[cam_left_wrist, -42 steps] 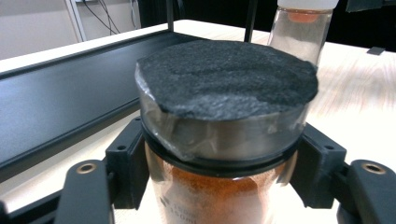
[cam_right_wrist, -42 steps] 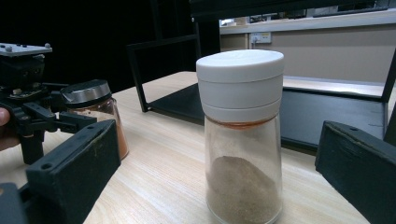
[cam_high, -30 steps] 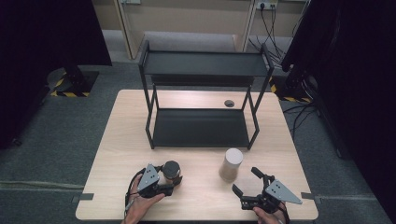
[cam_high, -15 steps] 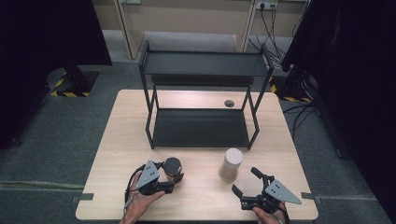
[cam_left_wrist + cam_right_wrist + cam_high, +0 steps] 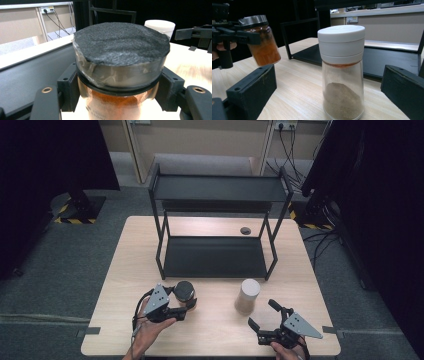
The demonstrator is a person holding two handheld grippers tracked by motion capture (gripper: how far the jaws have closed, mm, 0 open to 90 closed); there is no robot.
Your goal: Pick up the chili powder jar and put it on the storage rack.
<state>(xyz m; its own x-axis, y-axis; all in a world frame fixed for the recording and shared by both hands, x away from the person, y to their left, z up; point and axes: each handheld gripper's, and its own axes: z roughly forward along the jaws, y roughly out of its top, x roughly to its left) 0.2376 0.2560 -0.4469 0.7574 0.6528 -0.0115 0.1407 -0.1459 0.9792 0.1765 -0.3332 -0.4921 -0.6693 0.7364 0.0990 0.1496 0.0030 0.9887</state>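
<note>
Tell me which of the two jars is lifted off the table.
The orange-filled glass jar with the dark lid, clamped in the left claw; the white-capped glass jar of tan powder stands on the table.

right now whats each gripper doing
Left gripper: jaws shut on the orange spice jar.
Right gripper: jaws open, holding nothing, facing the white-capped shaker.

Left gripper [image 5: 186, 307] at about 7 o'clock on the table, jaws clamped and pointing toward 3 o'clock, held by the left hand [image 5: 150, 330] from below; right gripper [image 5: 261, 316] at 5 o'clock, jaws spread wide, pointing toward 11 o'clock, nothing between them.
</note>
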